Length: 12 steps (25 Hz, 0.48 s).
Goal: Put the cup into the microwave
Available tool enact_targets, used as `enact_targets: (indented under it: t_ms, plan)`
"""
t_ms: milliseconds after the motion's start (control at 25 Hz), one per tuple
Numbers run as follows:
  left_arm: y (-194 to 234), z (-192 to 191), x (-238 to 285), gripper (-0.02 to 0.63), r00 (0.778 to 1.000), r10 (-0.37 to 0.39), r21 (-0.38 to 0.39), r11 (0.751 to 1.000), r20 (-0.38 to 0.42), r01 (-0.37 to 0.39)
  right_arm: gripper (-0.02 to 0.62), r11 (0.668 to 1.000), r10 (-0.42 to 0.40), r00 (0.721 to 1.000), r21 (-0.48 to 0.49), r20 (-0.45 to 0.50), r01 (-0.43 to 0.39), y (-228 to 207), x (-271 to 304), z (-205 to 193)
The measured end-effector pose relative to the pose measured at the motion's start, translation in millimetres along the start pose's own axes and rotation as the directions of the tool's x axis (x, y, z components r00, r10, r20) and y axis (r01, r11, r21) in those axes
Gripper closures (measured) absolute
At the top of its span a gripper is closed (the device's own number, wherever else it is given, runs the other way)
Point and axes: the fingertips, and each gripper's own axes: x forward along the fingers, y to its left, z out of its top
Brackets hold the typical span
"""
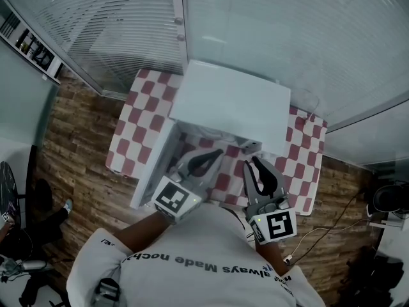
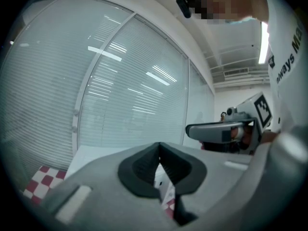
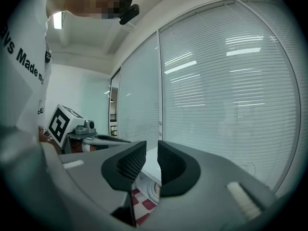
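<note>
The white microwave (image 1: pixel 230 104) stands on a red-and-white checked table (image 1: pixel 137 117), and its door (image 1: pixel 153 168) hangs open to the left. A small white thing (image 1: pixel 251 147) shows at the front of the opening; I cannot tell if it is the cup. My left gripper (image 1: pixel 219 152) hovers in front of the opening, shut with nothing in it. My right gripper (image 1: pixel 252 163) is held beside it, its pads a narrow gap apart and empty. In the right gripper view a white rounded thing (image 3: pixel 151 190) shows below the microwave's edge (image 3: pixel 149 165).
Glass walls with blinds (image 1: pixel 287 31) stand close behind the table. A faint clear outline (image 1: pixel 307 101) sits on the table right of the microwave. Wood floor (image 1: pixel 77 152) lies to the left, and a cable (image 1: pixel 319 232) runs at the right.
</note>
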Motion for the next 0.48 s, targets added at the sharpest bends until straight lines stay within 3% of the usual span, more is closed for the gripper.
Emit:
enact_targets:
  t_ms: [480]
  plan:
    - [-2.5, 3.2, 3.4, 0.606, 1.000, -0.012, 0.000, 1.000, 0.020, 0.012, 0.525, 1.000, -0.009, 1.000, -0.005, 0.004, 0.009, -6.2, -0.4, -1.5]
